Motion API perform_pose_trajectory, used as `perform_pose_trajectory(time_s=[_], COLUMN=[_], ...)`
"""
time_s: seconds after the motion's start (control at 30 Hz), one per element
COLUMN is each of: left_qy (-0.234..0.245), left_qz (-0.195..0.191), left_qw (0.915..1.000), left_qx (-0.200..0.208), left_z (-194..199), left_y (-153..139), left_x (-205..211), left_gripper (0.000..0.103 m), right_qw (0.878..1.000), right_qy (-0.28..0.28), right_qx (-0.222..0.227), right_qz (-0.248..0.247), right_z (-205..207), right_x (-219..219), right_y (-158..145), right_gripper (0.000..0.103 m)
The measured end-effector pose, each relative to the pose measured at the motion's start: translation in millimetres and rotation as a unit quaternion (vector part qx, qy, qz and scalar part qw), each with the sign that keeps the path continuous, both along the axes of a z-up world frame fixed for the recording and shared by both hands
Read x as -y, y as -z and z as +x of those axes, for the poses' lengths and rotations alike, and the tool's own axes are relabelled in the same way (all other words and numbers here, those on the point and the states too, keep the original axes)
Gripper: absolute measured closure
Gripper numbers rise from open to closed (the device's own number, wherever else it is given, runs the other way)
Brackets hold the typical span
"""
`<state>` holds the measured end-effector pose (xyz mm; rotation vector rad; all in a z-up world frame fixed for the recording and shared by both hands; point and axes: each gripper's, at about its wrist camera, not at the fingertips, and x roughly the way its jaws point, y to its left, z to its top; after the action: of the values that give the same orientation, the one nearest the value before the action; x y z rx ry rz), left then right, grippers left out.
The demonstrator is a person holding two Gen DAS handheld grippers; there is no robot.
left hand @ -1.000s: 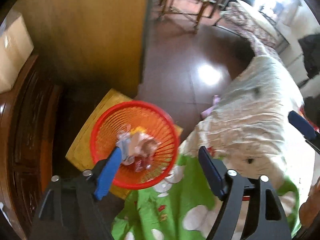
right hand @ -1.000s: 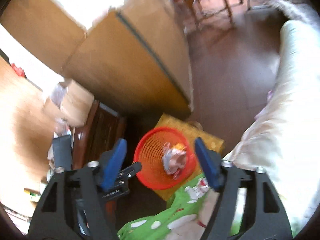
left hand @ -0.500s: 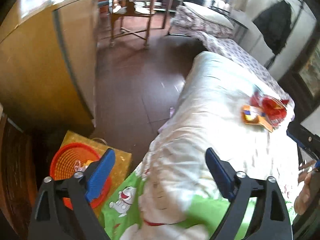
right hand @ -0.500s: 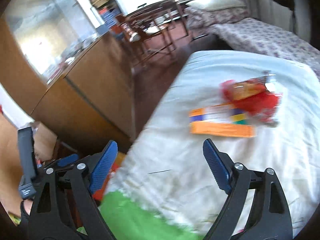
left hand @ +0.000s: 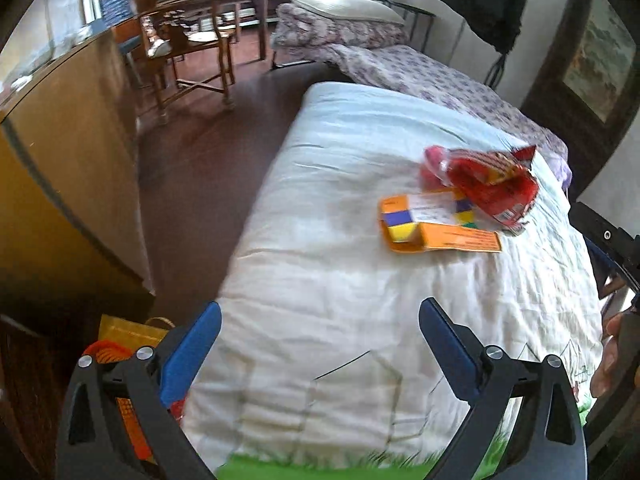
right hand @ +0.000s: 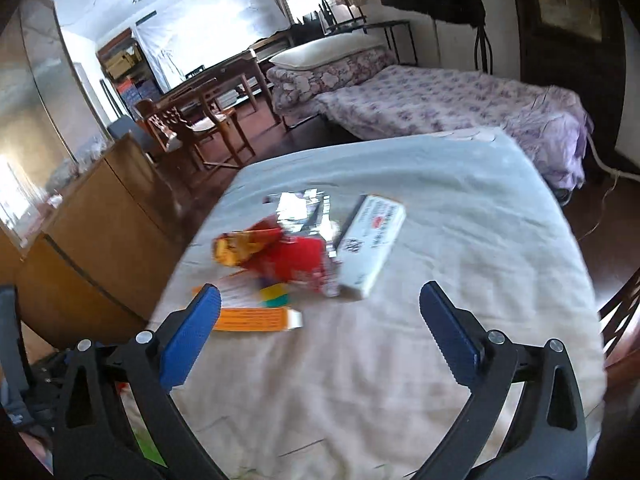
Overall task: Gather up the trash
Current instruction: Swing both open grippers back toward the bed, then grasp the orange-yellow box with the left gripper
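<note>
Trash lies on the white-sheeted bed: an orange carton with coloured squares, and a red snack bag leaning on it. The right wrist view shows the same orange carton, the red snack bag, a silver wrapper and a white box. My left gripper hovers over the near part of the bed, well short of the carton, its jaws opening with nothing between them. My right gripper hangs just short of the pile, its jaws also opening and empty. The red basket shows only as a sliver behind the left finger.
A wooden cabinet stands left of the bed across a strip of dark floor. Wooden chairs and a table are at the back, and a second bed with purple floral bedding lies beyond. A hand shows at the right edge.
Both grippers swung away from the red basket on the floor and now face the trash on the bed. Their jaws have widened. The basket slid out of the right view.
</note>
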<state>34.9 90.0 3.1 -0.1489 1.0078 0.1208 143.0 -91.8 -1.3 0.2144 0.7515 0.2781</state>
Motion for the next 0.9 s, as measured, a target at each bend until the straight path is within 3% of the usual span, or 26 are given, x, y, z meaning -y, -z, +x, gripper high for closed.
perform_pose_trajectory(time_s=[0.23,0.47,0.6,0.73,0.9], left_qy=[0.038,0.095,0.190,0.291,0.333], left_qz=[0.026,0.072,0.097,0.123,0.127], left_qw=[0.9989,0.9928,0.9769,0.9483,0.9329], left_qx=[0.000,0.014,0.008,-0.026,-0.051], left_z=[36.3,63.5,81.0,98.3,119.3], left_y=[14.0,14.6,14.6,23.7,36.3], left_x=[28.5,49.8,67.1,81.0,82.2], left_gripper=[0.006,0.006,0.006,0.006,0.006], right_qw=[0.997,0.996,0.995,0.995,0.994], right_qy=[0.031,0.045,0.046,0.043,0.038], right_qx=[-0.049,-0.056,-0.063,-0.067,-0.077], right_qz=[0.059,0.060,0.069,0.067,0.067], right_z=[18.2,15.6,17.1,17.2,20.1], right_x=[31.8,33.9,36.0,34.5,32.4], right_y=[14.3,20.0,22.9,24.7,28.3], right_gripper=[0.007,0.007,0.007,0.007,0.007])
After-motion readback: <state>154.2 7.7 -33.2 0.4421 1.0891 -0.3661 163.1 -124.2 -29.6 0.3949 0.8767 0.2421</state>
